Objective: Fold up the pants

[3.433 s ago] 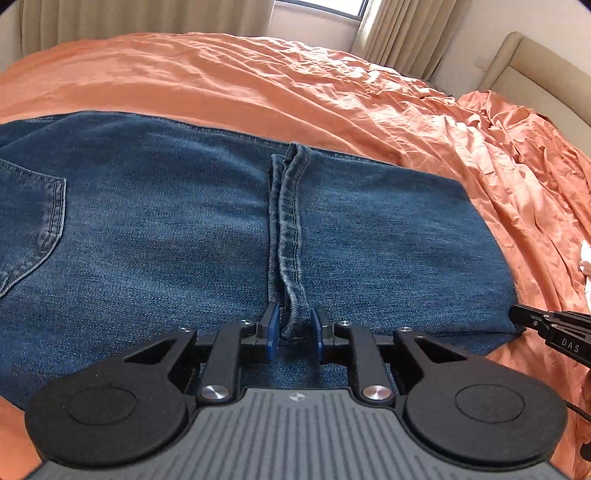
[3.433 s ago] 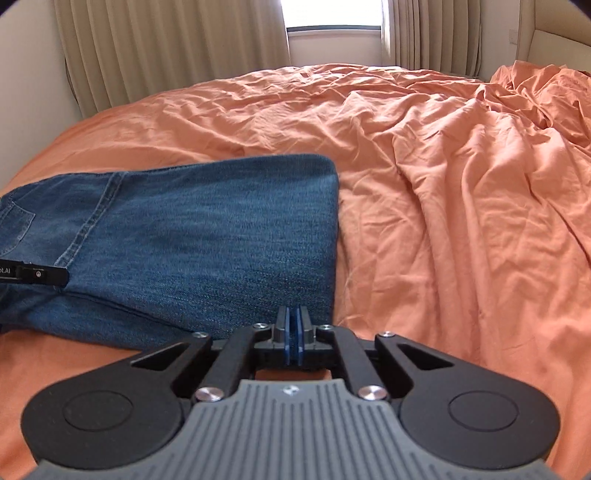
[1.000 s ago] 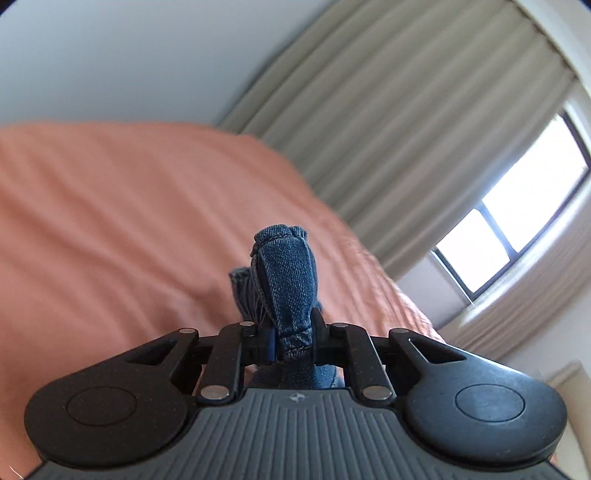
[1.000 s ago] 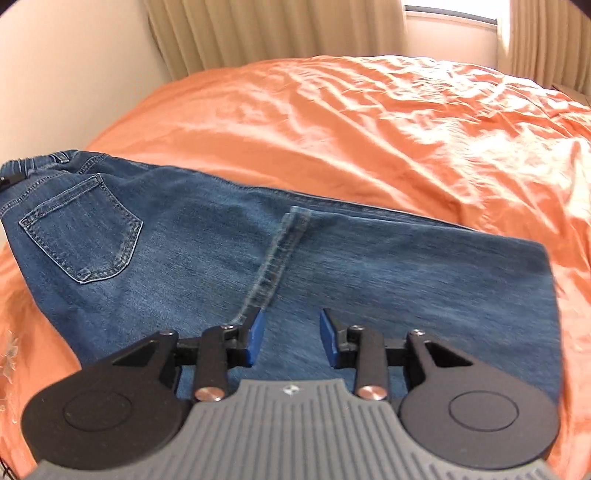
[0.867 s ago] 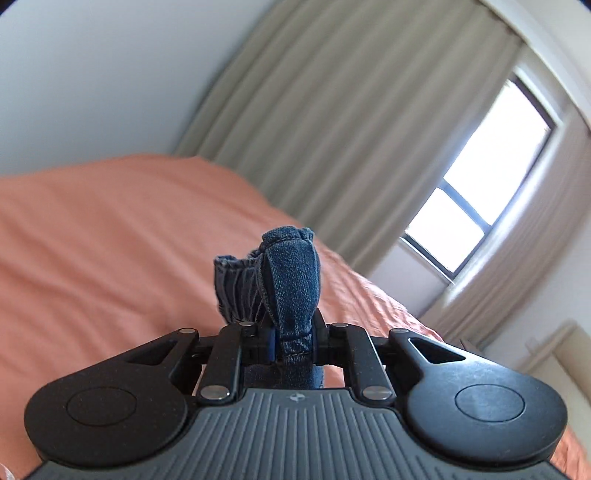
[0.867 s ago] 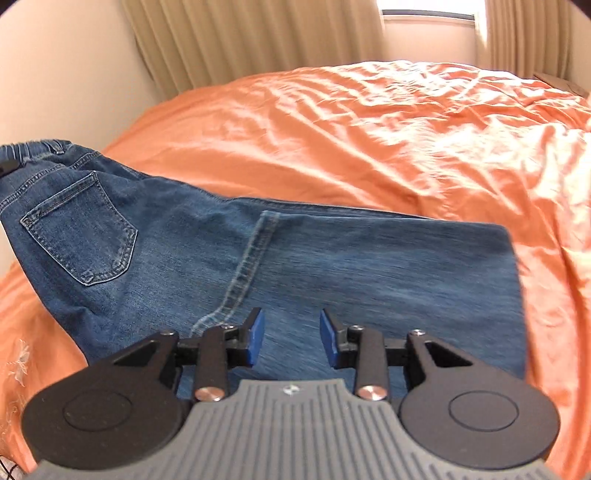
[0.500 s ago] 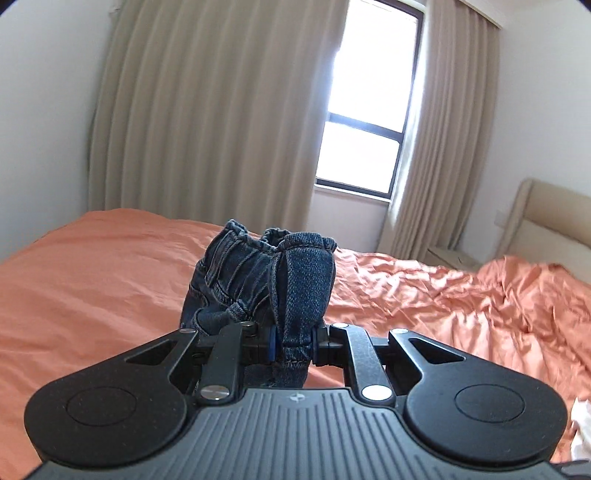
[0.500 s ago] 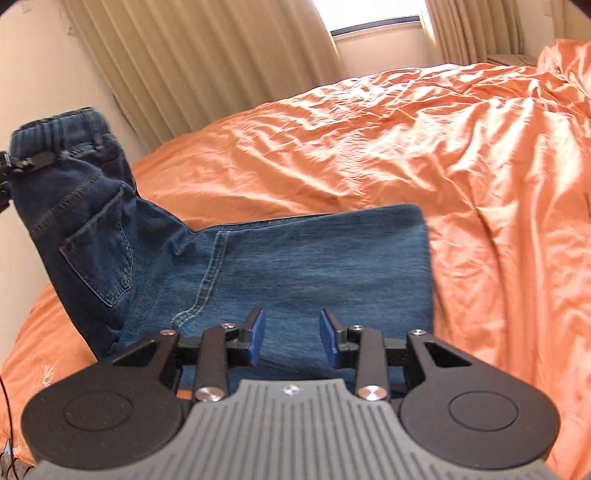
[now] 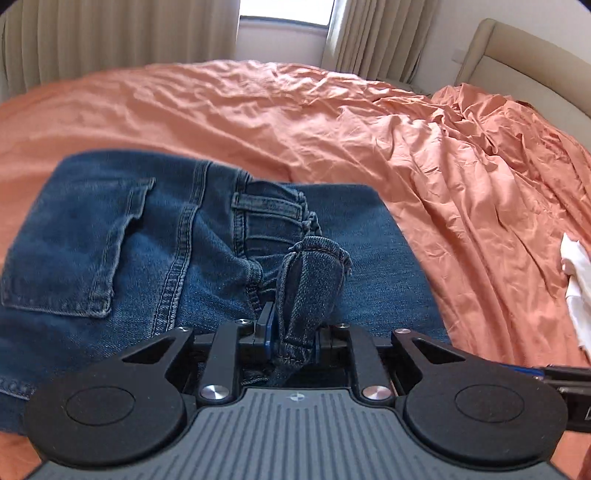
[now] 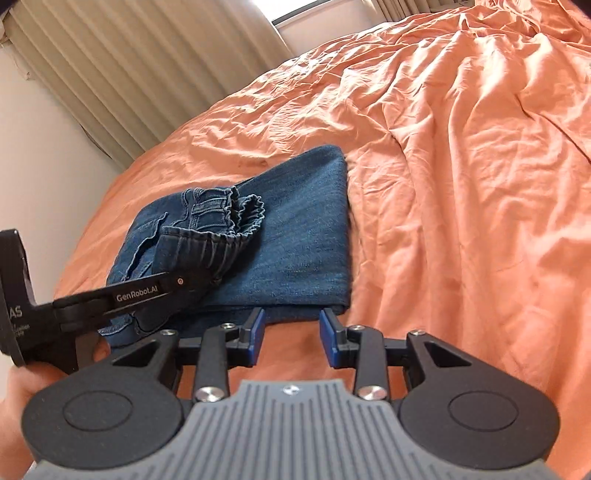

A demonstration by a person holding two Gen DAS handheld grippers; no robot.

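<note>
Orange bedspread (image 10: 461, 155) carries folded jeans (image 10: 306, 236).

Daylight is admitted through the window (image 9: 286, 14), blown out white. The bedsheet (image 10: 461, 155) is brightly lit, creases softly shadowed. Edges are fisheye-bent, corners vignetted; slight motion blur is seen.

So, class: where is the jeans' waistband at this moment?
In both wrist views the waistband is between the left gripper's fingers, whose jaws have just been opening, above the folded legs on the orange bedspread.
</note>
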